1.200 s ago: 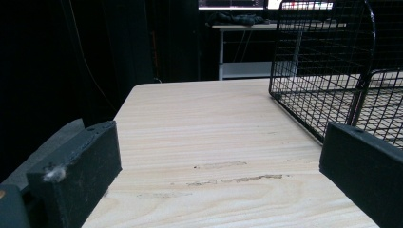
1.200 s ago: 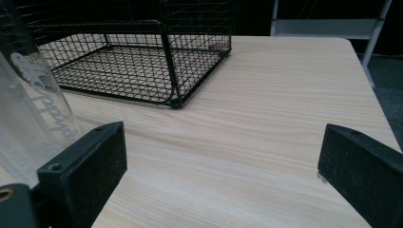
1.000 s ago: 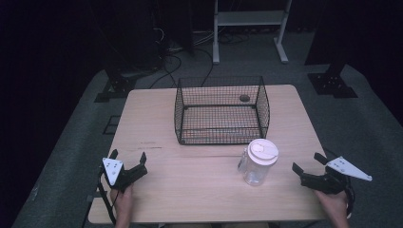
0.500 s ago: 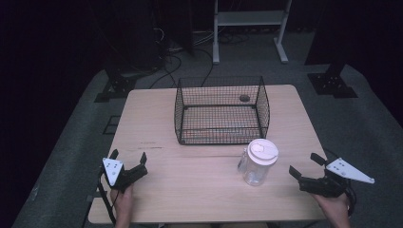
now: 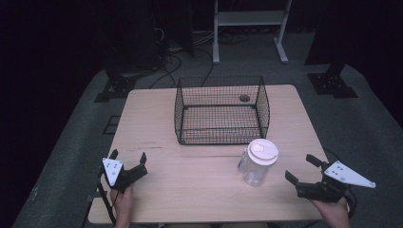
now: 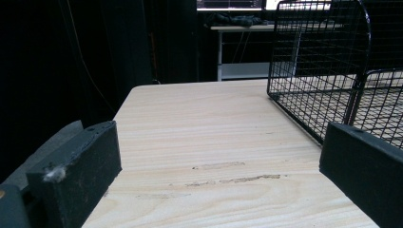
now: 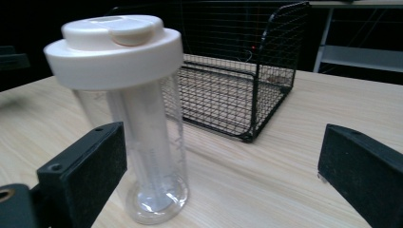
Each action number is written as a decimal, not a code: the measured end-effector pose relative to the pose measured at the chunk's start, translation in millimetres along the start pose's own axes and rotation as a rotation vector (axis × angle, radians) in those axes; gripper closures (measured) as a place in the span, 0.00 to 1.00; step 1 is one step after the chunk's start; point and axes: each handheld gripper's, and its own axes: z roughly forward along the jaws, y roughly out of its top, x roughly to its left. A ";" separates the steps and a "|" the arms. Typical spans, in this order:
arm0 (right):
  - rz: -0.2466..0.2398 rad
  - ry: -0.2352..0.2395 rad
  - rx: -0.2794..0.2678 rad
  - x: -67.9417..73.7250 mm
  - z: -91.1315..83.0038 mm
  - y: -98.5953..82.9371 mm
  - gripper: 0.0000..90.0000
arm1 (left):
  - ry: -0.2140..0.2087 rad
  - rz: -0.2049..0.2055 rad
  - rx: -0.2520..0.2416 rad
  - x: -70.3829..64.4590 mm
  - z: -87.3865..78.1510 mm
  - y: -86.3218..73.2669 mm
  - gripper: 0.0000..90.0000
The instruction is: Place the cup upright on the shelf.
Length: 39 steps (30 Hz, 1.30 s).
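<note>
The clear plastic jar (image 5: 258,163) with its chunky white lid (image 7: 114,45) is standing upright on the pale wood-grain table (image 5: 199,190), just in front of the black wire basket's (image 5: 221,110) right corner. The see-through round wall is showing a white tube inside. The right gripper (image 5: 302,170) is hovering near it, to its right, jaws spread wide and gripping nothing. The left gripper (image 5: 128,158) is sitting well apart at the near left edge, blocky black jaws also gaping and holding nothing.

Dim room, black surround; table lit evenly, sharp.
</note>
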 end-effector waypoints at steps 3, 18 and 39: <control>-0.006 0.016 -0.006 5.0 -1.2 1.4 0.02 | -0.001 0.000 0.000 -0.1 0.0 0.0 0.00; -0.032 0.073 -0.010 29.1 4.5 8.2 0.02 | -0.002 -0.004 -0.005 0.3 -0.1 0.0 0.00; -0.021 0.117 0.002 42.5 37.4 16.9 0.00 | -0.005 -0.005 -0.010 0.3 -0.5 0.2 0.00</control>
